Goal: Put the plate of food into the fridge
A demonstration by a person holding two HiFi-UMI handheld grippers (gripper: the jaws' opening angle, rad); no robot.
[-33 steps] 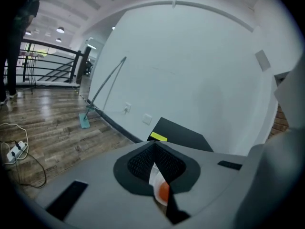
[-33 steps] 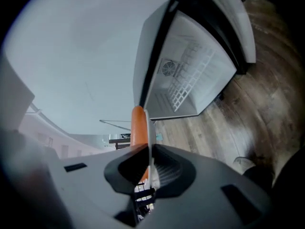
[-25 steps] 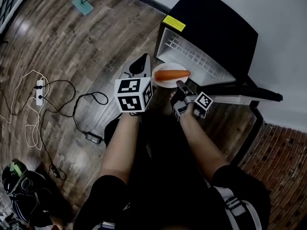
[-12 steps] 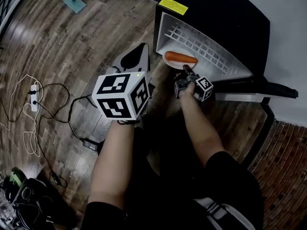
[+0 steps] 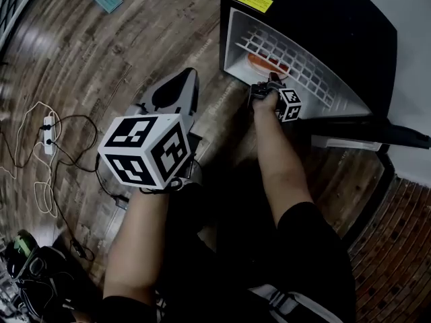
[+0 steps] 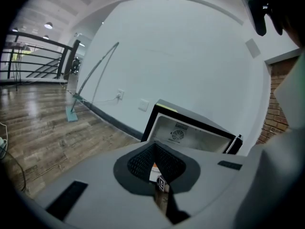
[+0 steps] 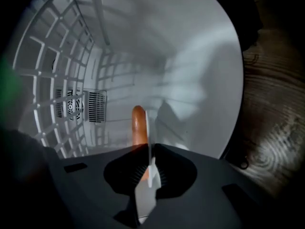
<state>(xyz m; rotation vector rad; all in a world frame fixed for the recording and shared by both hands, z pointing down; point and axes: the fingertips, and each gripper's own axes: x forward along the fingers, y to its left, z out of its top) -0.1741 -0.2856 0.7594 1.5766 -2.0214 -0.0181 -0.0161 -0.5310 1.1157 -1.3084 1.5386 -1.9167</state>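
Plate [image 5: 264,66] entering the open fridge [image 5: 316,25] — right gripper [image 7: 148,170] carries it, left gripper [image 5: 180,86] is idle.
The right gripper's jaws pinch the plate's rim edge-on. The plate, with its orange sausage-shaped food [image 7: 138,125], sits just inside the fridge mouth, under the wire shelf [image 5: 296,62]. The rim hold probably keeps the plate level and the pads off the food. I cannot tell whether it rests on the fridge floor yet. The left gripper hangs well outside the fridge, jaws pressed together on nothing — likely kept clear, since the door [image 5: 367,132] already stands open.
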